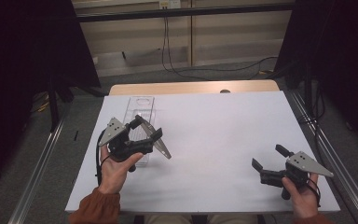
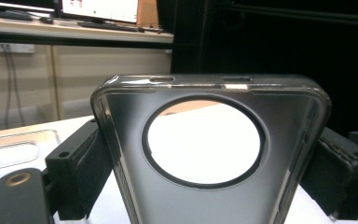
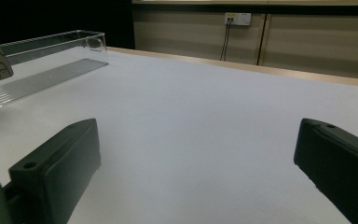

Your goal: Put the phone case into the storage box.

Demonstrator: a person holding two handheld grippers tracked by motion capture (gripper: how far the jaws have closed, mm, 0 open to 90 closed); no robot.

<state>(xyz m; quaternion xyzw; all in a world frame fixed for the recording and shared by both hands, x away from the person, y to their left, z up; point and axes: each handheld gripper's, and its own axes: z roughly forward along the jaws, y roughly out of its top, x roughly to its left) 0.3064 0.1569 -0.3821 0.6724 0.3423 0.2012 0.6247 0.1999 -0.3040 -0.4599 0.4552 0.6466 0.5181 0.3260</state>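
Note:
A grey see-through phone case (image 1: 162,148) with a large round camera hole is gripped across its width by my left gripper (image 1: 147,129), held tilted above the table's left side. In the left gripper view the case (image 2: 289,121) stands upright between the two black jaws, and my left gripper (image 2: 209,173) is shut on its sides. My right gripper (image 1: 270,157) hovers low near the front right corner, open with nothing in it. The right gripper view shows bare white table between the wide-apart jaws of my right gripper (image 3: 198,168).
A clear plastic tray (image 1: 140,111) lies lengthwise at the back left, just behind the held case, and appears again as the tray (image 3: 51,56) and the tray (image 2: 14,151). The white tabletop (image 1: 214,135) ends at a wooden strip (image 1: 191,87). Cables lie on the floor beyond.

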